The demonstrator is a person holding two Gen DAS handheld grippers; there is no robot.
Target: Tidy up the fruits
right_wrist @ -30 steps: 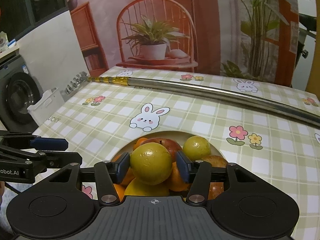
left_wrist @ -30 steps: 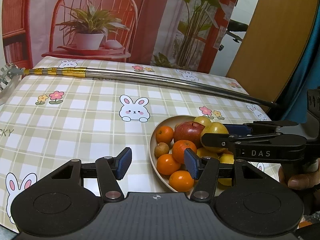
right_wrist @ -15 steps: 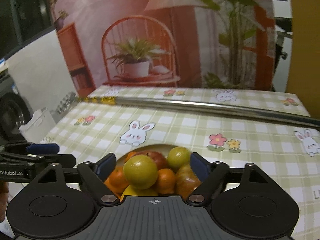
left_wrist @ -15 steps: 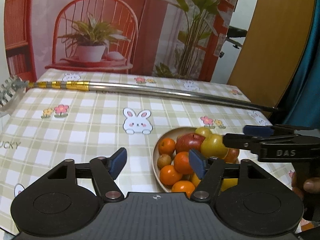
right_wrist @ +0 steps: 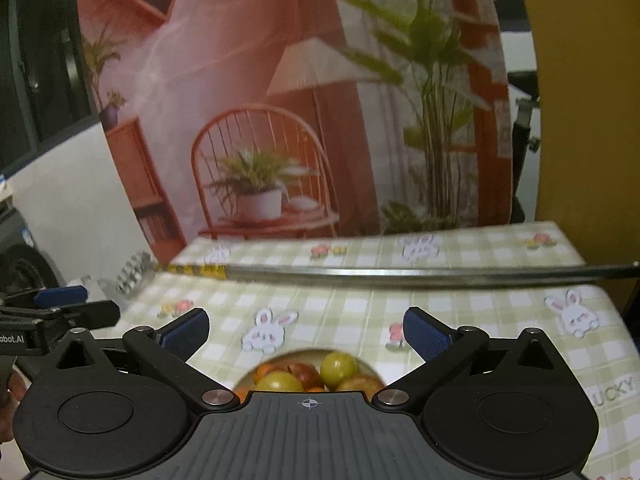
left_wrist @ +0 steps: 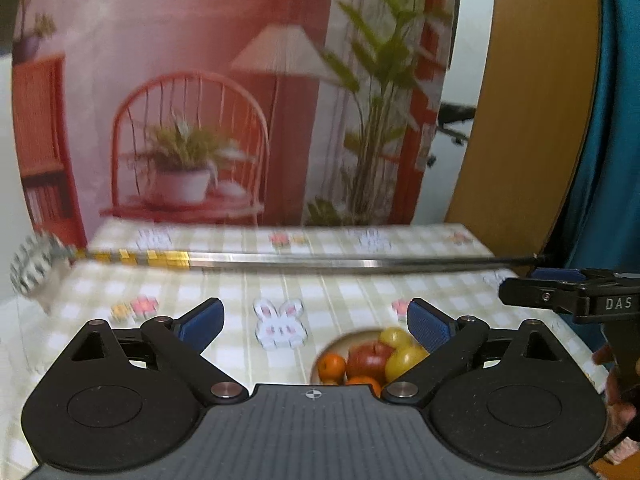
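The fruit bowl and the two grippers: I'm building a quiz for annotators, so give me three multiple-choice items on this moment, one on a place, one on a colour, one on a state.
1. Where does the long metal pole lie?
A. across the table beyond the bowl
B. inside the bowl
C. on the floor

2. What colour are the gripper pads?
A. red
B. blue
C. white

3. What state is the right gripper in?
A. shut on a fruit
B. shut on nothing
C. open, holding nothing

Answers:
1. A, the pole crosses the checked cloth past the bowl.
2. B, both views show blue pads.
3. C, its fingers stand wide apart above the fruit; the left gripper is open too.
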